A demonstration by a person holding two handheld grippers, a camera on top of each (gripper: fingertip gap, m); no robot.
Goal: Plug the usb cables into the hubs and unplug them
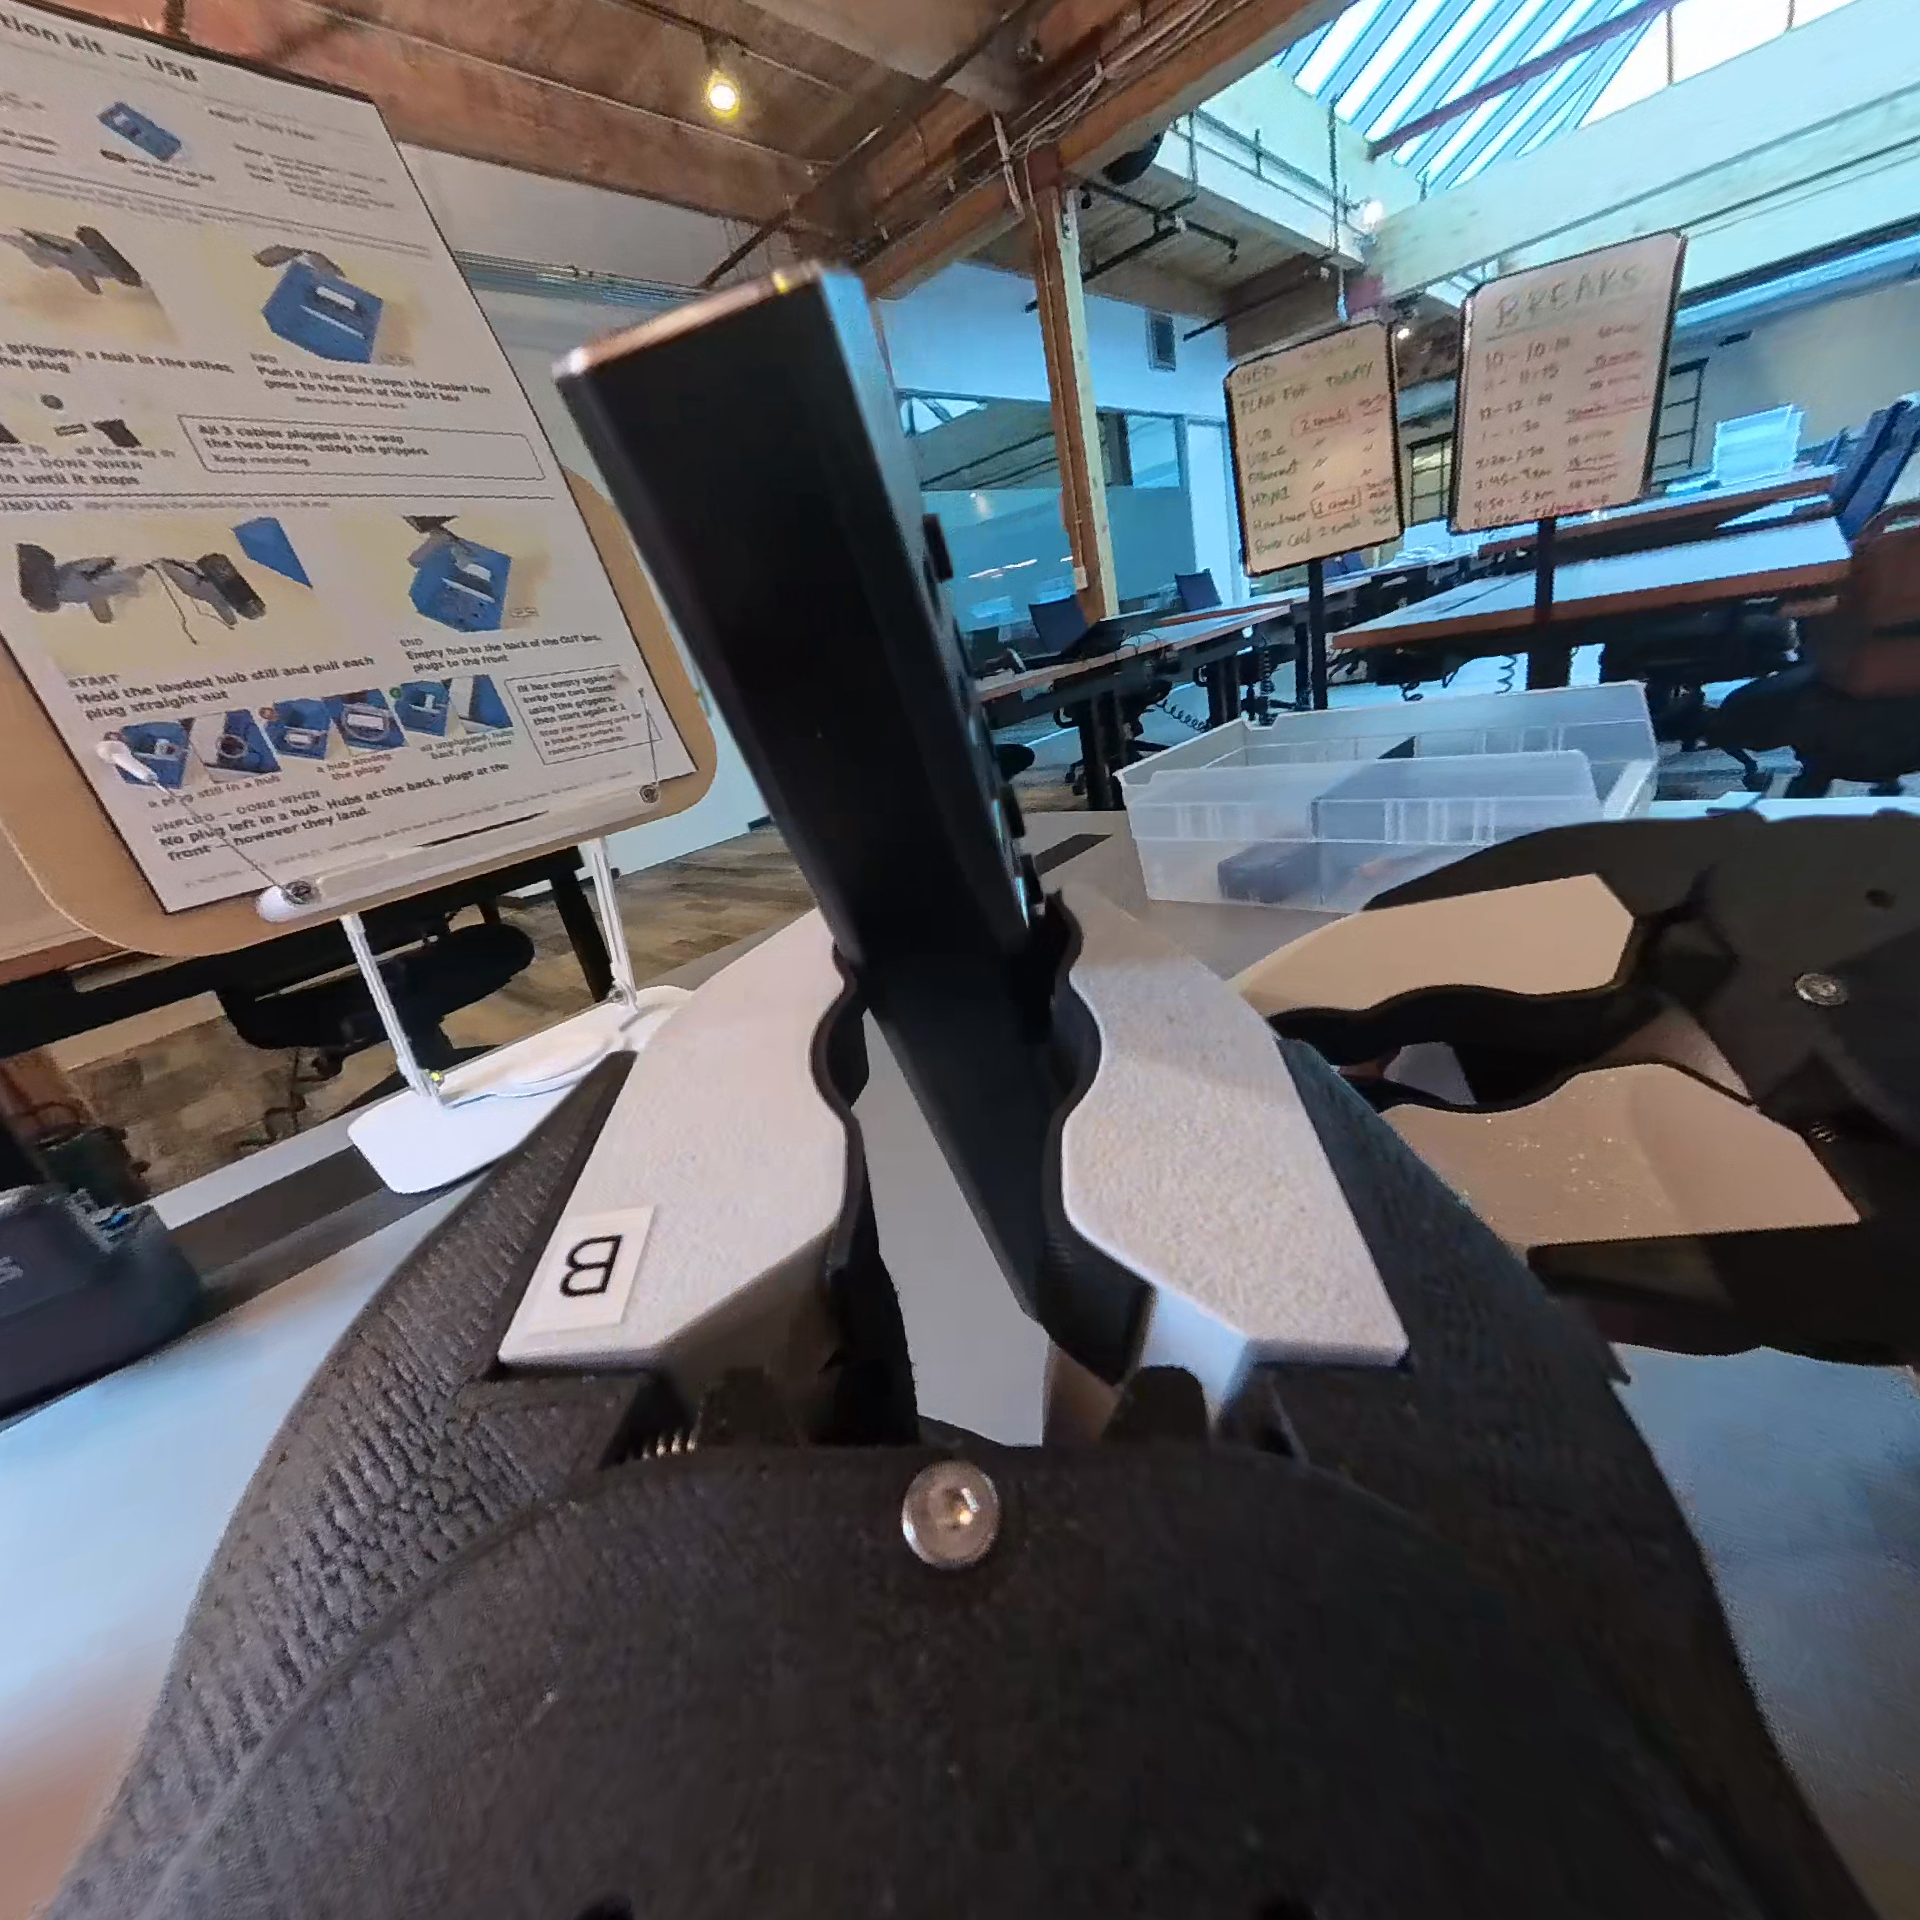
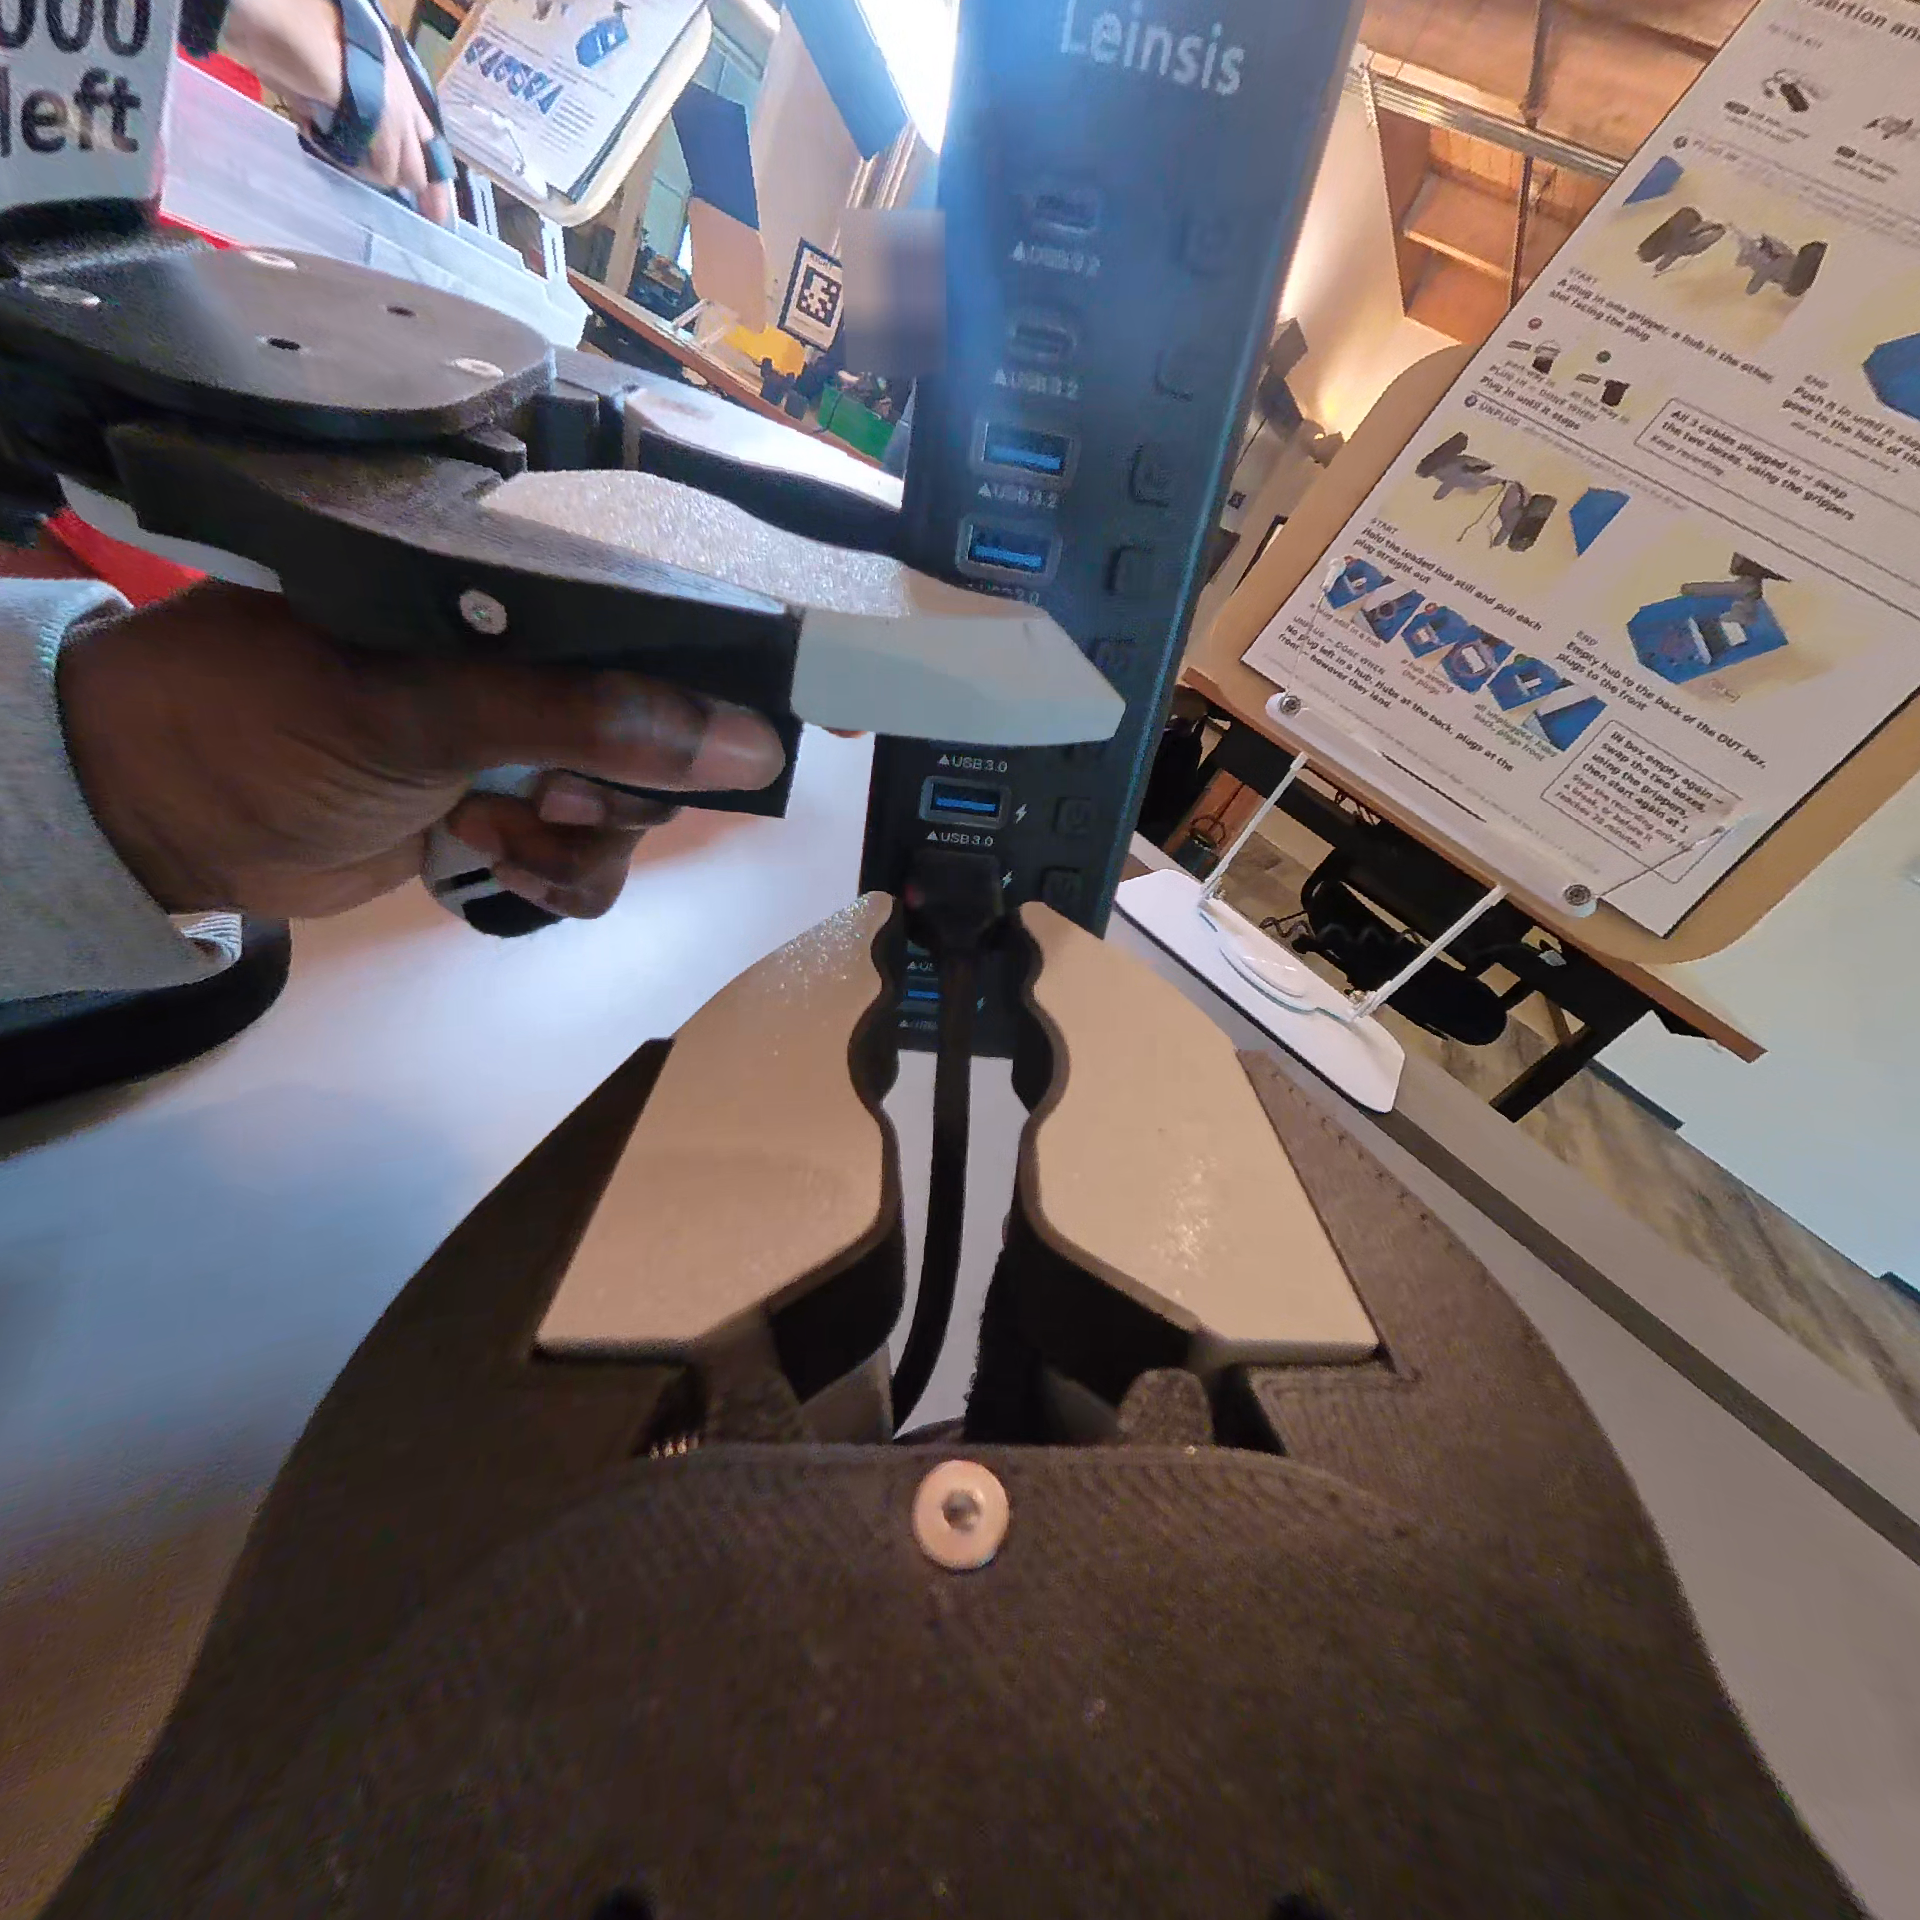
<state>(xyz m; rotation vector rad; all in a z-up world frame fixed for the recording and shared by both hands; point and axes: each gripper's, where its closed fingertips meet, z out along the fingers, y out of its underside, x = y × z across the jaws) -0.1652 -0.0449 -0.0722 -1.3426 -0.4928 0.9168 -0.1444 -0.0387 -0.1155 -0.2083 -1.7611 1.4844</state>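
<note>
Two grippers work on one black USB hub [image 2: 1091, 436], which serves as the reference for every position below. The left gripper [image 1: 951, 1049] is clenched on the hub body, gripping it across its narrow sides partway along its length, so that the hub stands up and tilts away from the table [image 1: 156, 1507]. This hold presents the port face sideways toward the right gripper [image 2: 956, 997] and keeps the hub braced against a push or pull along the port axis.

In the right wrist view, the right gripper sits directly in front of the port face, near the hub's lower end. Its jaws are closed on a black USB plug [image 2: 951, 894], and the black cable [image 2: 935, 1195] trails back between the fingers toward the camera. The plug meets one of the lower ports; blue ports above it (at least three) are vacant. Whether the plug is fully seated cannot be determined, because the fingertips mask the joint.

The plug is gripped by its housing rather than the cable, which likely keeps force in line with the port.

Beyond the hub stand a clear plastic bin [image 1: 1392, 779] and an instruction board [image 1: 312, 468] on a white stand.
</note>
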